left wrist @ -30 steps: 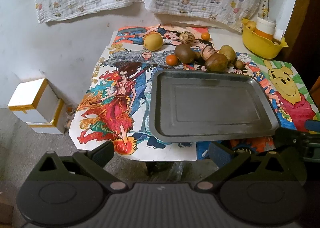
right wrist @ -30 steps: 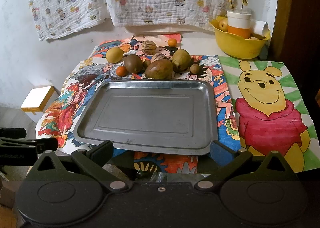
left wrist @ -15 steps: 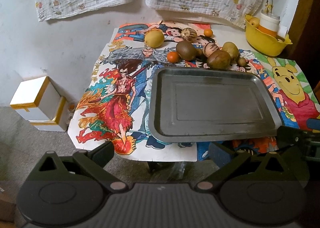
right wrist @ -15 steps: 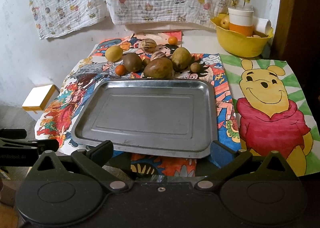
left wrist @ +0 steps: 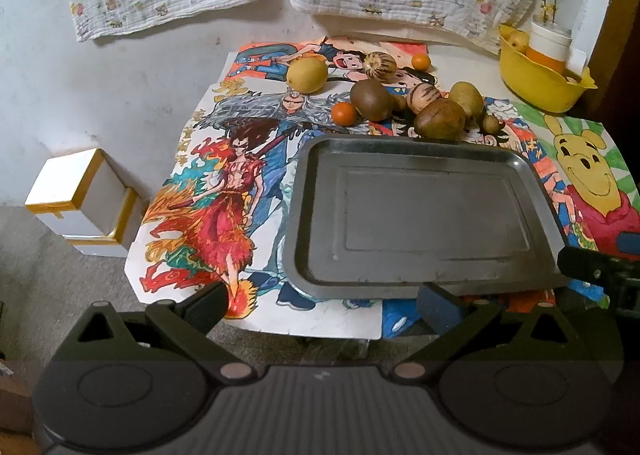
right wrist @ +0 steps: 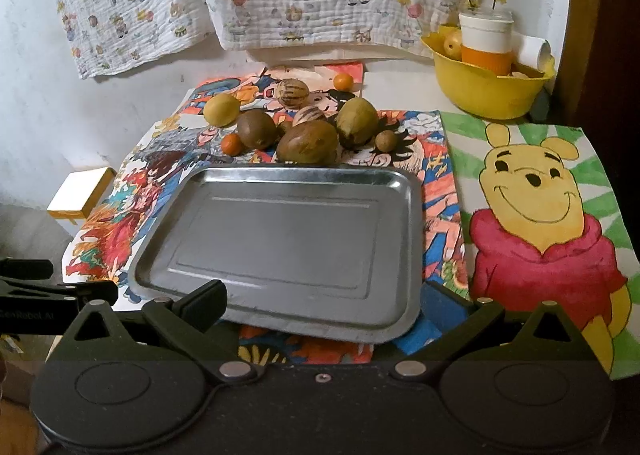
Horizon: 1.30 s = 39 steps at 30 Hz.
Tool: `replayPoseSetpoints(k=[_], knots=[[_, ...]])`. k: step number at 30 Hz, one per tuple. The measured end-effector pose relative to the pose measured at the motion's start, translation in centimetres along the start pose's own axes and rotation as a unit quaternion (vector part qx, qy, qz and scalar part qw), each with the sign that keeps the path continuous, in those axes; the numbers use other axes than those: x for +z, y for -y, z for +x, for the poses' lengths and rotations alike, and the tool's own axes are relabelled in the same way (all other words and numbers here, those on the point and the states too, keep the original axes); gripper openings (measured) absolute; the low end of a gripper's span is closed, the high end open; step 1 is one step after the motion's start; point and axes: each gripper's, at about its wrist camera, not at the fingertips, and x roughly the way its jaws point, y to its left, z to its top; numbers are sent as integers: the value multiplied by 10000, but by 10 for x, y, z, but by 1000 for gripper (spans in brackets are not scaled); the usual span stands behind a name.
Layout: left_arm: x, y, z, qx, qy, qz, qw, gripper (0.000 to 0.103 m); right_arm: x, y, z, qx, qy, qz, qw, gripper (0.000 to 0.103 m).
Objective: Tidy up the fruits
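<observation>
An empty metal tray lies on a table covered with cartoon posters. Behind its far edge sit several fruits: a yellow one, brown ones, a striped one and small orange ones. My left gripper is open and empty, off the table's near left edge. My right gripper is open and empty over the tray's near edge.
A yellow bowl holding a white and orange cup stands at the back right. A Winnie the Pooh drawing covers the table's right side. White boxes sit on the floor at left. Patterned cloths hang on the wall.
Both grippers have moved forward toward the table; the tray and fruits look larger. Nothing was grasped or moved.
</observation>
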Motion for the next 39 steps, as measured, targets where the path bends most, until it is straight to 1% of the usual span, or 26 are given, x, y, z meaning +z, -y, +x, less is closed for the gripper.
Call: replayPoseSetpoints(k=[10, 17, 23, 28, 32, 36, 39], knots=[[17, 29, 7, 220, -31, -265, 9994, 102, 23, 38, 11, 213, 18, -150, 9997, 103], [30, 45, 10, 439, -170, -639, 9968, 102, 37, 66, 9, 330, 90, -326, 9989, 103], [43, 46, 15, 549, -293, -982, 9932, 102, 39, 80, 10, 344, 137, -469, 9982, 103], [51, 41, 18, 636, -328, -977, 9926, 102, 42, 82, 17, 387, 69, -394, 9984, 103], [59, 31, 24, 642, -396, -968, 9924, 102, 44, 72, 26, 458, 1, -388, 9982, 103], [74, 19, 41, 540, -447, -908, 9934, 102, 50, 61, 39, 462, -62, -408, 9981, 103], [92, 13, 60, 412, -417, -664, 9961, 102, 62, 55, 53, 361, -48, -331, 9988, 103]])
